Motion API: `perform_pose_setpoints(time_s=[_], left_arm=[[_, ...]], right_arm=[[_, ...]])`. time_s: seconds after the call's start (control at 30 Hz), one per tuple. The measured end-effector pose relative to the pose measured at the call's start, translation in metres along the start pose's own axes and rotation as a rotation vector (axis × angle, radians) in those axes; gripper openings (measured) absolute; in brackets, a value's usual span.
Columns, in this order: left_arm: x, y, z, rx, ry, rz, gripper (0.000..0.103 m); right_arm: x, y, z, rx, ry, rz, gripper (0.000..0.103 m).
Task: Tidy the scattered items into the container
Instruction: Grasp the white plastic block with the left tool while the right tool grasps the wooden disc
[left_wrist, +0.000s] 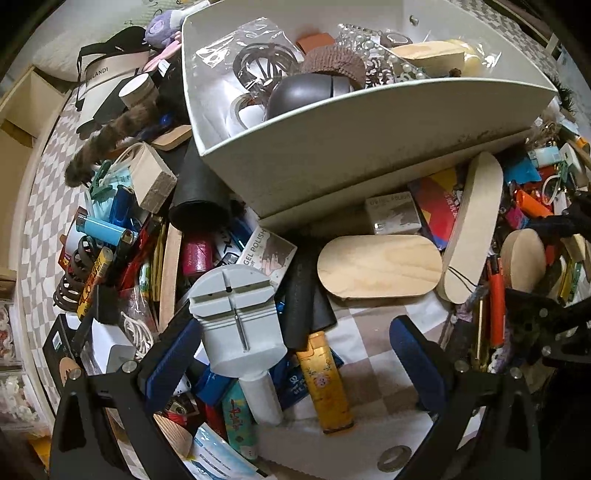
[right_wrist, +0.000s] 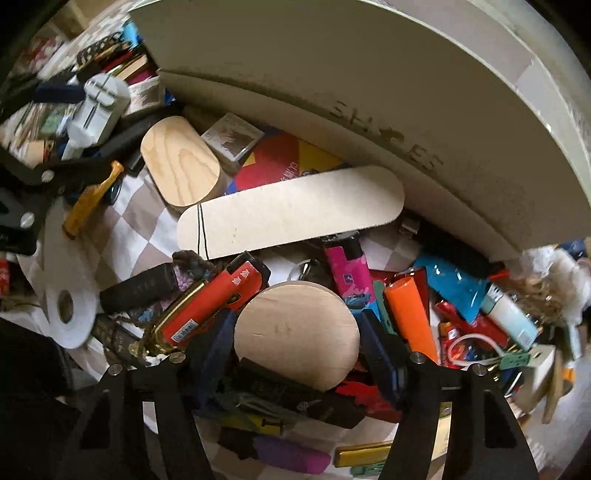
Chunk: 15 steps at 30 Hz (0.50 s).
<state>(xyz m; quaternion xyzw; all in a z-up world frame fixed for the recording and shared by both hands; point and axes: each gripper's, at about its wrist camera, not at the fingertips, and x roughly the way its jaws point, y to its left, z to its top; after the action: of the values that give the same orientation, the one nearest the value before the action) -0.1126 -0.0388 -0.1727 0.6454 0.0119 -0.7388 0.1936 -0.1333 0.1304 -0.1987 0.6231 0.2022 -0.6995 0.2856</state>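
Right wrist view: our right gripper (right_wrist: 297, 343) is clamped on the round wooden disc (right_wrist: 295, 332) — pads on its left and right edges.
Left gripper (left_wrist: 291, 354): jaws apart, empty.
Container (right_wrist: 369, 92): we see it beyond the disc — up and ahead.

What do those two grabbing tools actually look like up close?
Both look alike. The left gripper has a matte black angular frame with triangular cut-outs and round silver bolt heads, and each finger carries a dark blue pad. The right gripper has the same black frame, silver bolts and blue pads. No cables, markings or sleeves show.
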Motion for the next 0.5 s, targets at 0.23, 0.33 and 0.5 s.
perform_pose_setpoints(time_s=[0.23,0.33,0.5], left_arm=[[0.002,0.003,0.002,-0.013,-0.001,0.034,0.102],[0.002,0.008,0.003,-0.028,-0.004,0.037,0.098],[0.003,0.016,-0.001,-0.037,0.017,0.033,0.079]], right_arm=[[-0.013,-0.004,-0.012,0.018,-0.015,0.02,0.068],[-0.023,-0.008,-0.018,0.04,-0.031,0.043,0.068],[-0.04,-0.015,-0.029,0.077,-0.065,0.081,0.068]])
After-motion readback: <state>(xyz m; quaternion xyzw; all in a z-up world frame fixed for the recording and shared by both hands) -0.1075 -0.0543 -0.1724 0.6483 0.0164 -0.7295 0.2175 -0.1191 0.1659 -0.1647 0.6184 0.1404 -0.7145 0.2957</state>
